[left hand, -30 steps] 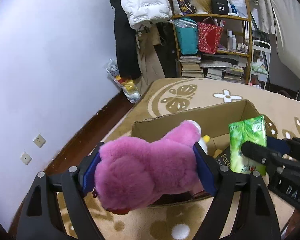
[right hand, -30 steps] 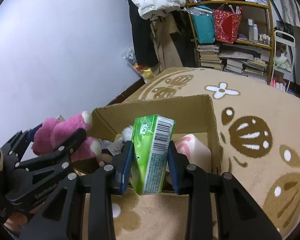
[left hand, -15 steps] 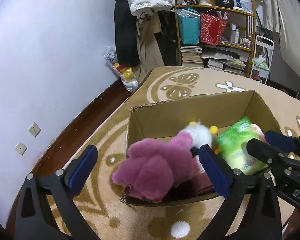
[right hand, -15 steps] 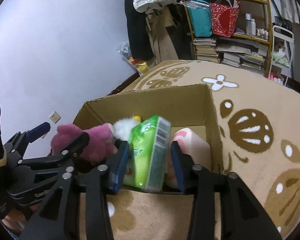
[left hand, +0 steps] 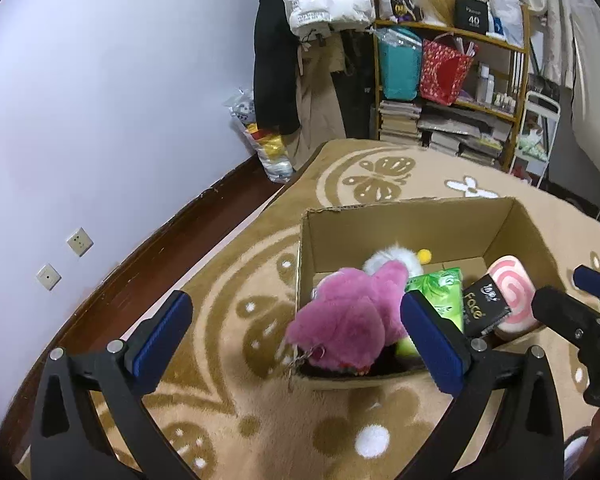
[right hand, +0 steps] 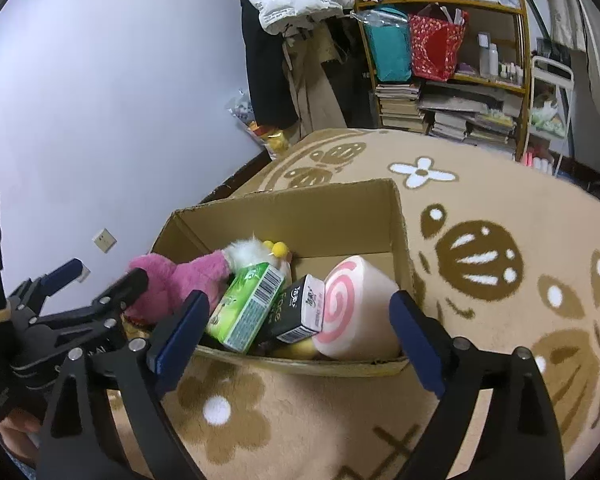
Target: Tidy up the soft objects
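An open cardboard box (left hand: 412,224) (right hand: 300,212) stands on the rug. A pink plush toy (left hand: 344,316) (right hand: 180,280) lies in its near left corner, drooping over the rim. Beside it lie a green tissue pack (left hand: 440,292) (right hand: 248,308), a black "Face" pack (left hand: 482,306) (right hand: 300,312) and a pink spiral cushion (left hand: 512,296) (right hand: 352,300). My left gripper (left hand: 296,336) is open and empty, just in front of the plush. My right gripper (right hand: 296,340) is open and empty, in front of the box's near rim.
A tan patterned rug (left hand: 380,176) covers the floor. A white wall (left hand: 100,100) with sockets runs along the left. A cluttered shelf (left hand: 452,92) with bags and books, hanging coats (left hand: 276,40) and a plastic bag (left hand: 268,148) stand at the back.
Both grippers opened. The pink plush dropped from my left gripper into the box, and the green tissue pack dropped from my right gripper into it. Both grippers pulled back.
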`<state>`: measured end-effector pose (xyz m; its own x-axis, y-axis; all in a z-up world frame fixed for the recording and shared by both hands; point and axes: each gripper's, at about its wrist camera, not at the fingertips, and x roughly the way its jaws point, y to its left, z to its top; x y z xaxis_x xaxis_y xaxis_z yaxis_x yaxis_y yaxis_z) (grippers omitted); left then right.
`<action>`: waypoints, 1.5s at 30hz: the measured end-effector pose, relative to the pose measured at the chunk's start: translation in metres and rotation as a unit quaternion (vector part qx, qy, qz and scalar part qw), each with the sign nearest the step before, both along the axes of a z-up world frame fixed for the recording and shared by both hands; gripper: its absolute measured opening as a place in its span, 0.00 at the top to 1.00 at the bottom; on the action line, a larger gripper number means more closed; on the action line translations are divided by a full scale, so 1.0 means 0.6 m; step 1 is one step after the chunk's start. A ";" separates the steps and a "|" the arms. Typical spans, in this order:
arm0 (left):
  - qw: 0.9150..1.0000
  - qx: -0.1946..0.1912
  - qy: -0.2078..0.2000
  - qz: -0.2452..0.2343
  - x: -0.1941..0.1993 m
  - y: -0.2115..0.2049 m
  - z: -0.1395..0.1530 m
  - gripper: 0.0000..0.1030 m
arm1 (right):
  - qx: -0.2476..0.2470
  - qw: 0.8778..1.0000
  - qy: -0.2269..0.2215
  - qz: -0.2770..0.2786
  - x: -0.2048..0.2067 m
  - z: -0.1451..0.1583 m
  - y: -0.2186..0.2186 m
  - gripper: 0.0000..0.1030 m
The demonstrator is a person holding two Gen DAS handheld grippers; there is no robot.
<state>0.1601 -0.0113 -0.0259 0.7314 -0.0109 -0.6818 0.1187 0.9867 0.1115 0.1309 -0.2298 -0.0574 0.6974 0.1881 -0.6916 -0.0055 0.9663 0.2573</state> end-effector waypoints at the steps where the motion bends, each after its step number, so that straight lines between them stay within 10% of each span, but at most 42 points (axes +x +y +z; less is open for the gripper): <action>1: 1.000 0.001 -0.003 0.000 -0.006 0.002 0.005 0.00 | -0.006 1.000 -0.003 0.000 -0.005 0.006 0.002 0.00; 28: 0.995 0.001 -0.099 -0.009 -0.251 0.056 0.176 0.00 | -0.044 0.993 -0.112 0.020 -0.223 0.178 0.014 0.00; 45: 0.990 -0.001 -0.140 -0.017 -0.349 0.044 0.146 0.00 | -0.041 0.987 -0.153 0.008 -0.330 0.164 0.023 0.00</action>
